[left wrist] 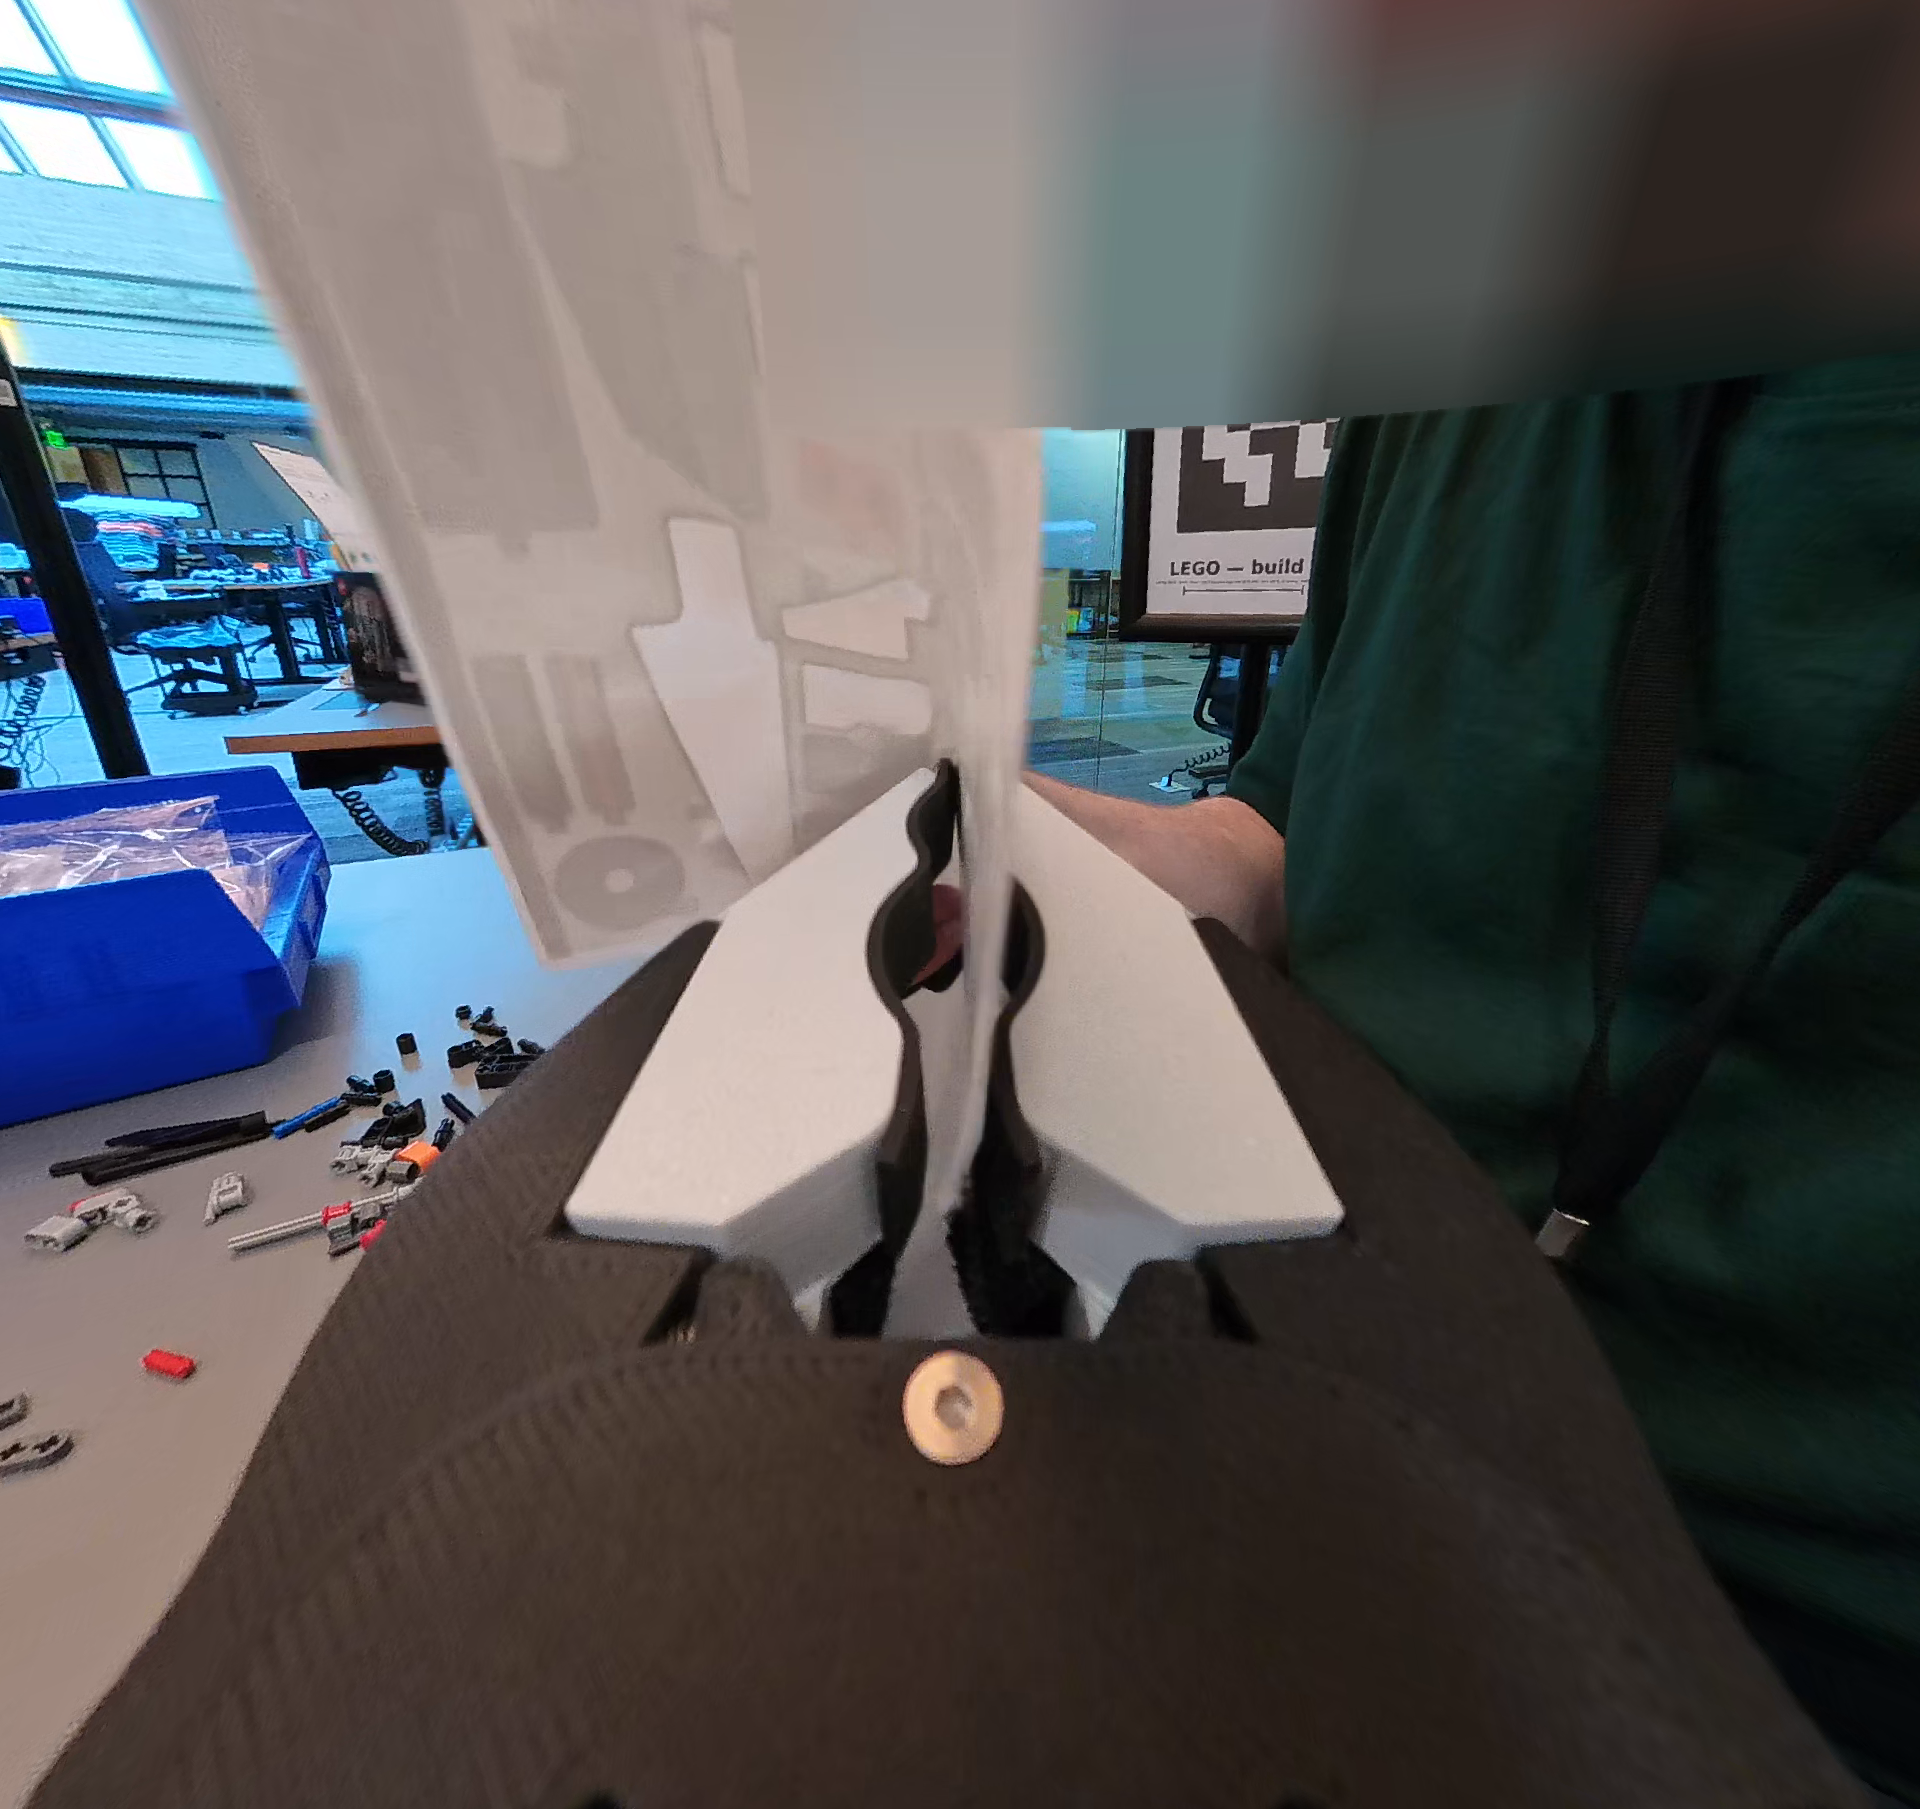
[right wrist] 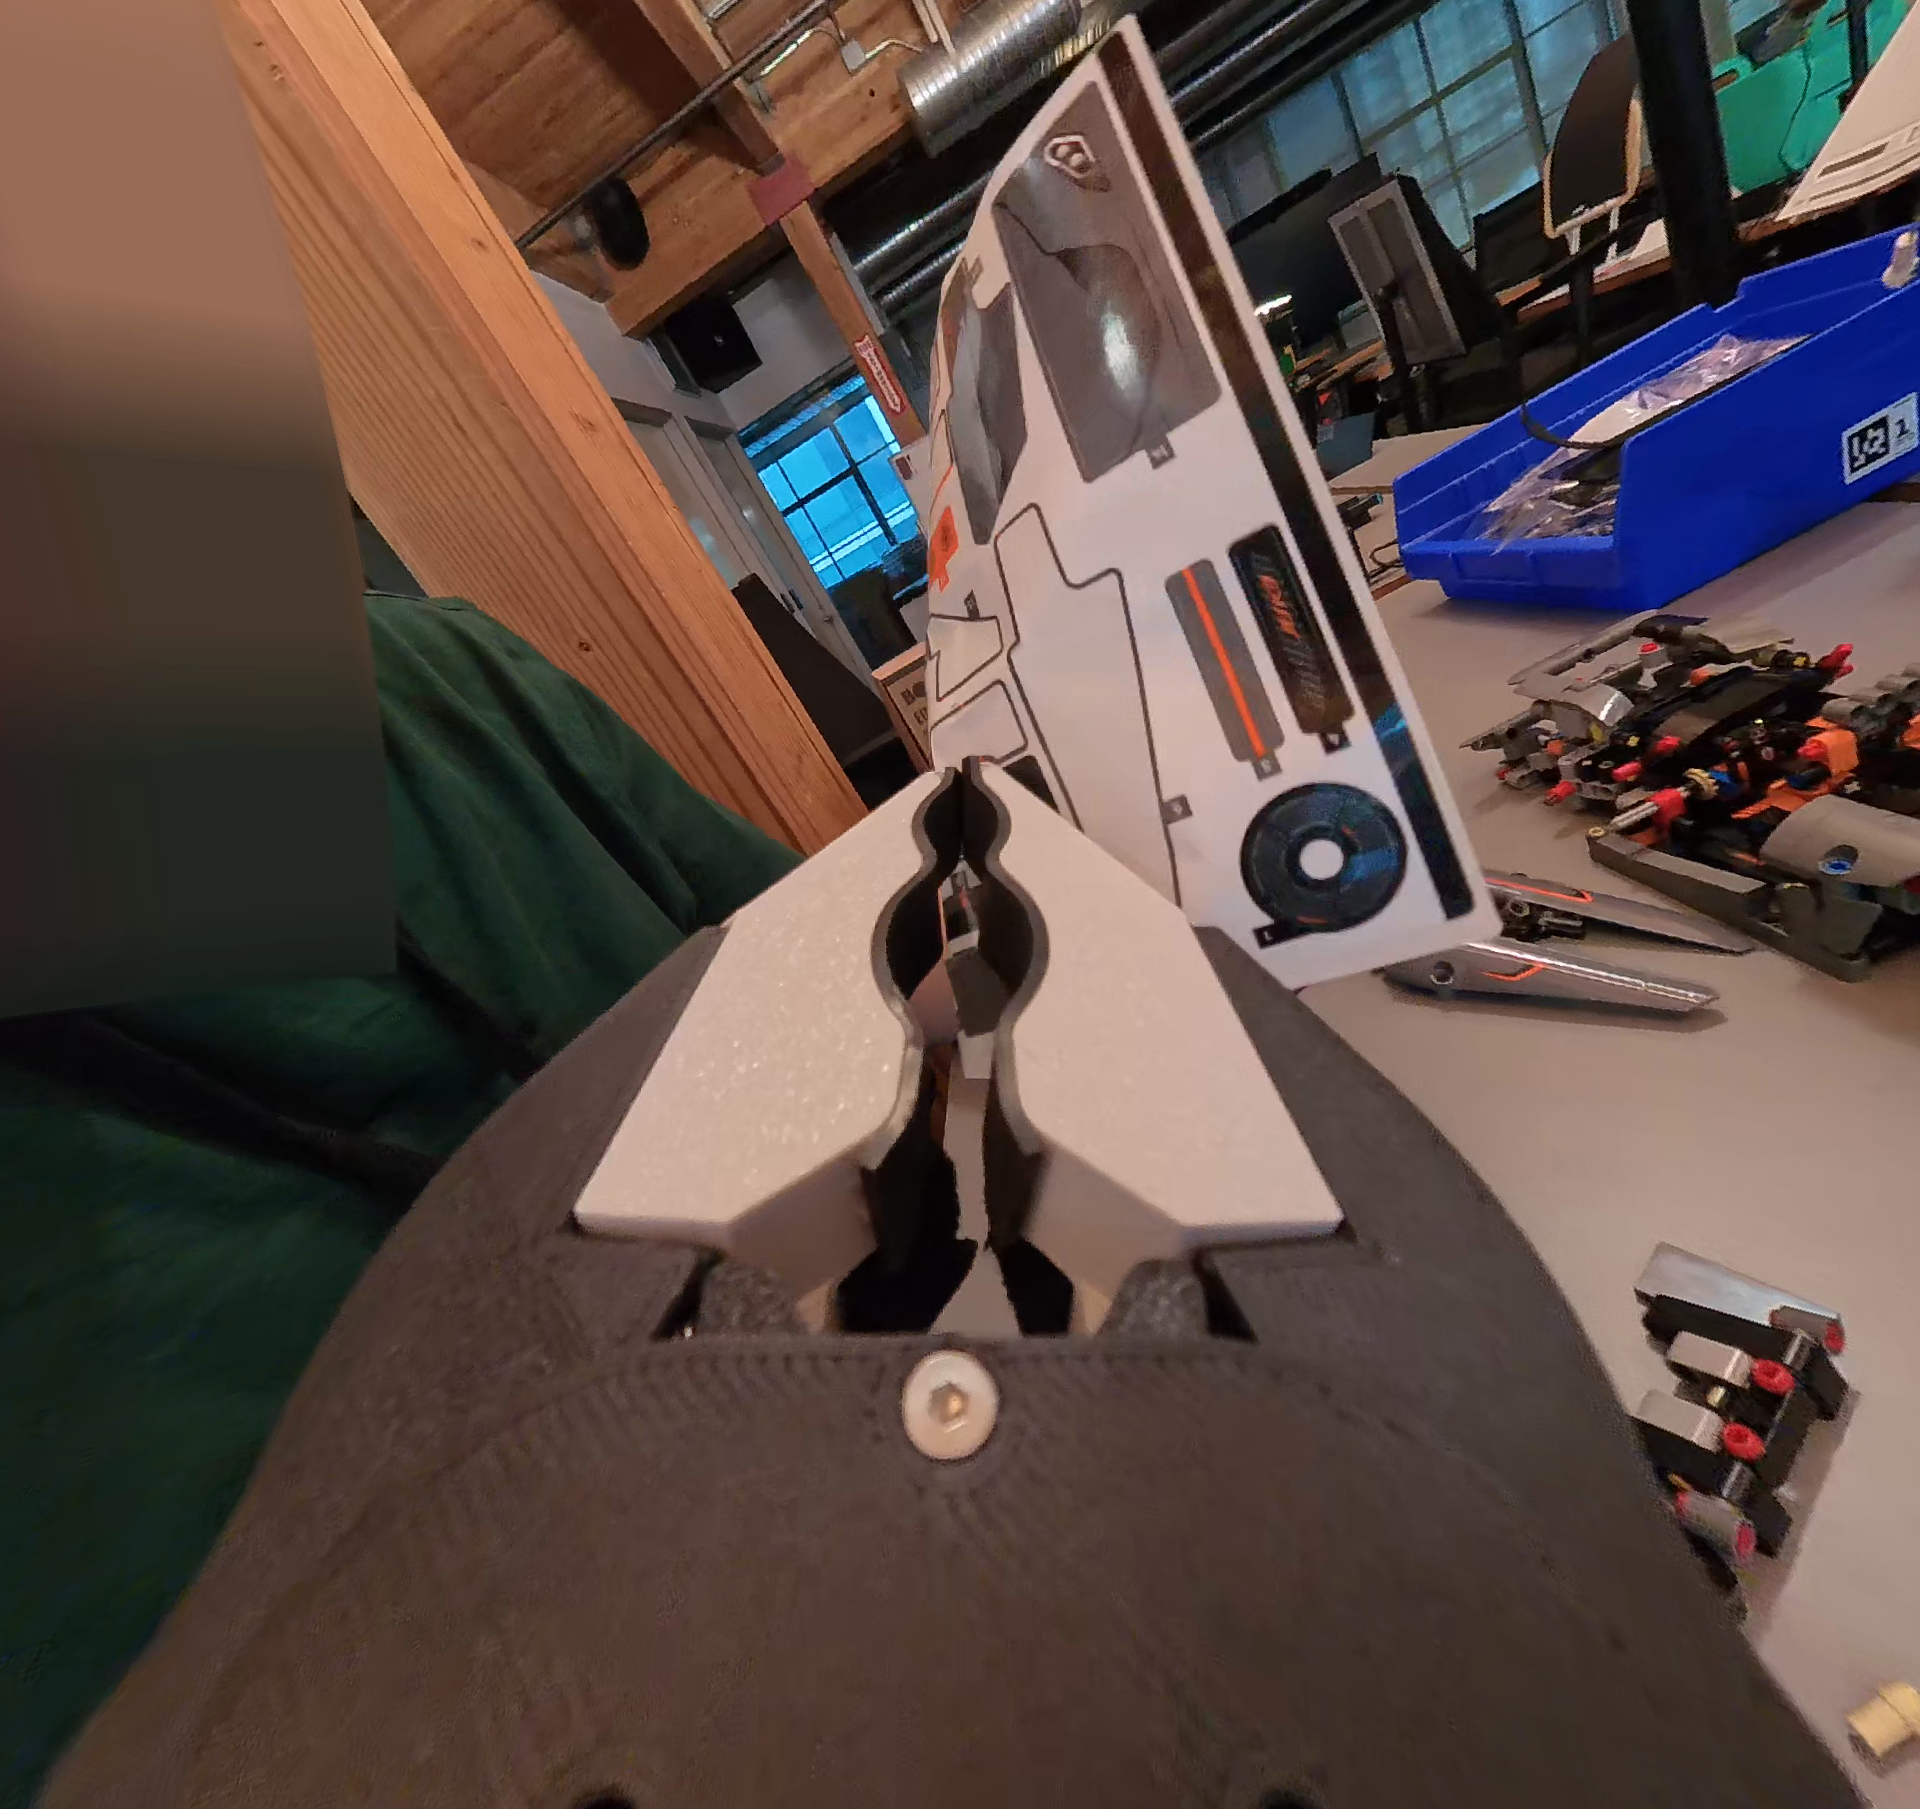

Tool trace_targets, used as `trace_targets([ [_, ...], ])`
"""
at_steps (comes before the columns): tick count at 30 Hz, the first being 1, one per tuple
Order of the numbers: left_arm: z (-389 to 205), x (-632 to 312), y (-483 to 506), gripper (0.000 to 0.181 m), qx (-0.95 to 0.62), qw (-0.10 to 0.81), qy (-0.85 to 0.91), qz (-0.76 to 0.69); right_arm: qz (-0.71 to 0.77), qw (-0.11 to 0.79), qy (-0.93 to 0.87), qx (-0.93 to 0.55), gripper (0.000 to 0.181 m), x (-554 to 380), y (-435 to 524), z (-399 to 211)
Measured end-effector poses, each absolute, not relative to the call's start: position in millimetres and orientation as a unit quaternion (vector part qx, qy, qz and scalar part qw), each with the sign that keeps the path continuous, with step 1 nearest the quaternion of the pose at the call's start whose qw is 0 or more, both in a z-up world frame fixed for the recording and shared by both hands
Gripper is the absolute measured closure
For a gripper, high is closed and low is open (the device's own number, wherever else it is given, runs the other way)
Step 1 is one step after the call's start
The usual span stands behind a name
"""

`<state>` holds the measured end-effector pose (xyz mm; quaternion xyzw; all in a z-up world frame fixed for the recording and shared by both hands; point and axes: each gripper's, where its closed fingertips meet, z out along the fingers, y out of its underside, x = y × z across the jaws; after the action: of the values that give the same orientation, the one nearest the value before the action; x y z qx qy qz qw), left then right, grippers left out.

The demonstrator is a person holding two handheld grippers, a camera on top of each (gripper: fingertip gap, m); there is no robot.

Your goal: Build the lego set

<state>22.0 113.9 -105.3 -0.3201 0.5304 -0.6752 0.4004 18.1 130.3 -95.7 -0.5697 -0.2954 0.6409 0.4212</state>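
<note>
A white sticker sheet (left wrist: 582, 512) stands upright. In the left wrist view I see its pale back. My left gripper (left wrist: 961, 783) is shut on its edge, and the sheet runs edge-on between the pads. In the right wrist view the printed side of the sheet (right wrist: 1143, 616) shows grey, black and orange stickers. My right gripper (right wrist: 966, 777) is shut at the sheet's lower left edge, with a thin printed grey and orange piece pinched between the pads. I cannot tell whether that piece is a lifted sticker or the sheet itself. A partly built car model (right wrist: 1714, 772) lies on the table at the right.
A blue bin (left wrist: 135, 980) with plastic bags stands at the left of the grey table (left wrist: 156, 1551); it also shows in the right wrist view (right wrist: 1662, 471). Loose small parts (left wrist: 416, 1125) lie beside it. A black block with red pins (right wrist: 1735, 1406), a grey panel (right wrist: 1538, 980), a person in green (left wrist: 1558, 824). Left tips and right tips are each some 30 centimetres from the partly built car model (right wrist: 1714, 772).
</note>
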Motion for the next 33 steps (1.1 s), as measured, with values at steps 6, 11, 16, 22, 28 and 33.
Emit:
trace_targets([
  [6, -104, 21, 117, 0.181, -0.323, 0.402, 0.524, -0.678, 0.608, 0.435, -0.306, -0.589, 0.172, 21, 132, -100],
  [11, -107, 24, 114, 0.181, -0.324, 0.399, 0.534, -0.671, 0.562, 0.434, -0.344, -0.615, 0.175, 19, 126, -106],
  [16, -109, 24, 112, 0.181, -0.323, 0.393, 0.542, -0.669, 0.544, 0.412, -0.376, -0.627, 0.181, 17, 121, -107],
  [22, -110, 21, 106, 0.181, -0.312, 0.382, 0.555, -0.67, 0.566, 0.375, -0.387, -0.624, 0.181, 15, 116, -109],
  [28, -113, 19, 100, 0.181, -0.3, 0.375, 0.573, -0.664, 0.576, 0.36, -0.402, -0.614, 0.181, 11, 110, -111],
  [33, -114, 19, 98, 0.181, -0.299, 0.369, 0.573, -0.667, 0.567, 0.368, -0.406, -0.616, 0.181, 11, 109, -112],
])
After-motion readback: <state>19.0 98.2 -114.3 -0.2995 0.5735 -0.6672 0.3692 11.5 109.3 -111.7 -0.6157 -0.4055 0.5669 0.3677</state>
